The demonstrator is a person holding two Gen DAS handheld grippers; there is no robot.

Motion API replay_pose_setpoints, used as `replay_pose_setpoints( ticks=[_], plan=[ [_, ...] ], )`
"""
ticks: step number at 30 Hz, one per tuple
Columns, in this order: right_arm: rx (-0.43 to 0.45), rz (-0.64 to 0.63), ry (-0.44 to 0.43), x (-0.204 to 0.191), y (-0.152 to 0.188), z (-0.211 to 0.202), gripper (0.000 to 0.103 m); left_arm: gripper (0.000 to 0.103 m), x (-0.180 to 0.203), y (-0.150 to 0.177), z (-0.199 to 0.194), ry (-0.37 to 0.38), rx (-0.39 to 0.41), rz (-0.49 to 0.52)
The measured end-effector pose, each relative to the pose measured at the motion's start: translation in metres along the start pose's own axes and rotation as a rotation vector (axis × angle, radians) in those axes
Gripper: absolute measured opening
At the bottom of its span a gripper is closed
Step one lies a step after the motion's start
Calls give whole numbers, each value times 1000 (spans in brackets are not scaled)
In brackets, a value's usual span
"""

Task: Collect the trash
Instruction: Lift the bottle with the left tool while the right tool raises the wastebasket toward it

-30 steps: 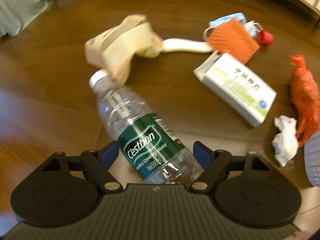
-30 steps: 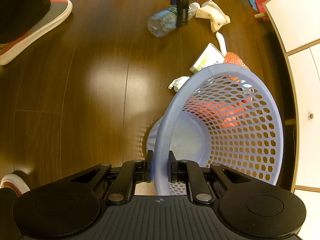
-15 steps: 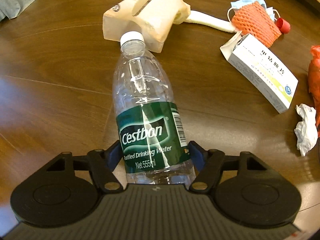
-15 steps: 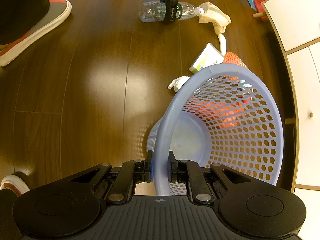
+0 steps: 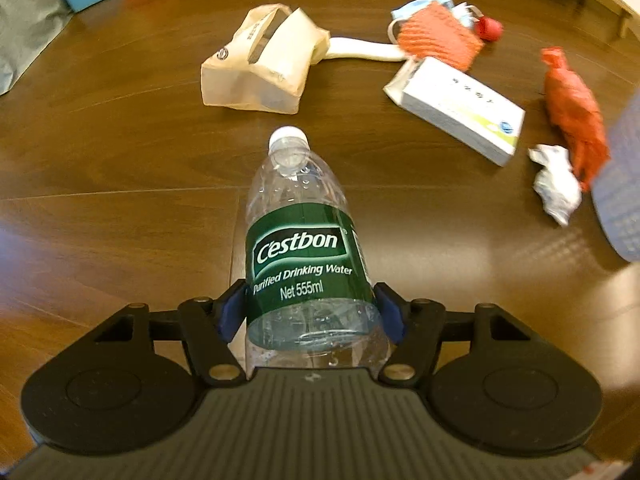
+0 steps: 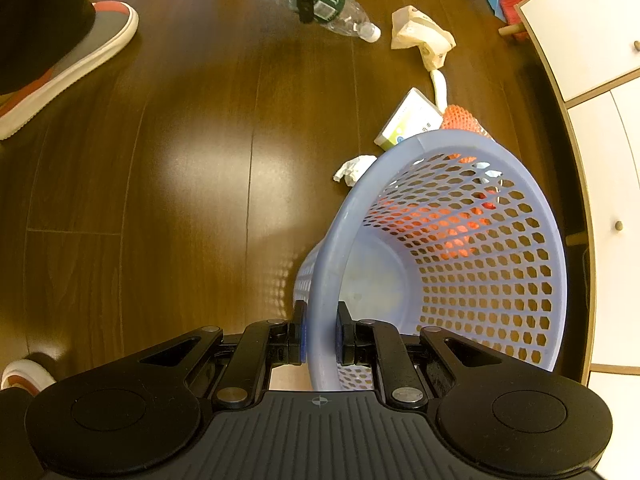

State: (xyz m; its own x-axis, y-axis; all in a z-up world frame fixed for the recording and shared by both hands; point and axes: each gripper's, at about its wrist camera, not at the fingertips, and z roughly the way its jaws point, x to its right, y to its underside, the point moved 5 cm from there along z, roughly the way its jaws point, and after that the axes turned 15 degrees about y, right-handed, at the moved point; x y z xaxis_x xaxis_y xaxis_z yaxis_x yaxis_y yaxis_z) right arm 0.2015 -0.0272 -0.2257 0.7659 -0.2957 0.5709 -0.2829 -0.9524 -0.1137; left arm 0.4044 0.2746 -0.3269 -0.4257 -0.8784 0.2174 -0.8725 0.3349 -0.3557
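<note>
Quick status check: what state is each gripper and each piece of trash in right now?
Left hand-held gripper: shut on the water bottle.
Right hand-held gripper: shut on the basket rim.
Water bottle: capped, looks empty, held.
Laundry-style basket: tilted, nothing inside that I can see.
Paper bag: crumpled, on the floor.
Carton box: flap open, lying flat.
Tissue: wadded, on the floor.
Red plastic bag: scrunched, beside the basket.

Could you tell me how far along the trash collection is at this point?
Nothing is in the basket yet; its bottom looks bare, and the right gripper is clamped on its rim. In hand: the left gripper holds the water bottle. Left on the floor: the paper bag, the white box, the crumpled tissue, the red wrapper and the orange net.
</note>
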Motion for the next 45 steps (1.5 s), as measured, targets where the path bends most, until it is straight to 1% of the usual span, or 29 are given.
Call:
replay_pose_setpoints(
  ticks=[6,9,13,15,18,20,24,26,31,33,34,36,41,45],
  plan=[
    [-5,-10,14,0,0,2,10,63,10,7,-36,28,27,27],
    [-3,-53,41,-2,-1,2,9,63,17,3,-54,47,49,52],
    [-6,-136,72,-6,-2,5,9,63,34,-8,-77,73,93,117],
    [-14,-183,115,-8,-4,6,9,63,43,-13,-88,87,117,143],
    [-50,-263,179,-15,-3,11,9,63,57,-20,-103,109,150,178],
    [-76,-340,232,-25,-1,16,9,63,66,-22,-109,122,165,199],
    [-161,-430,344,-42,10,30,9,63,85,-23,-115,150,173,249],
    [-199,-459,375,-45,19,36,9,63,93,-22,-116,161,172,273],
    [-285,-486,442,-35,42,49,9,63,114,-24,-112,191,170,322],
    [-322,-484,491,-26,51,56,9,63,119,-28,-109,198,173,330],
    [-338,-478,516,-22,51,58,9,63,121,-30,-108,201,177,331],
    [-365,-415,527,-12,54,64,9,63,125,-34,-107,205,183,332],
    [-335,-401,536,-7,50,73,9,63,129,-39,-103,230,195,326],
    [-318,-378,552,-9,46,68,9,63,134,-37,-100,240,186,332]
  ],
)
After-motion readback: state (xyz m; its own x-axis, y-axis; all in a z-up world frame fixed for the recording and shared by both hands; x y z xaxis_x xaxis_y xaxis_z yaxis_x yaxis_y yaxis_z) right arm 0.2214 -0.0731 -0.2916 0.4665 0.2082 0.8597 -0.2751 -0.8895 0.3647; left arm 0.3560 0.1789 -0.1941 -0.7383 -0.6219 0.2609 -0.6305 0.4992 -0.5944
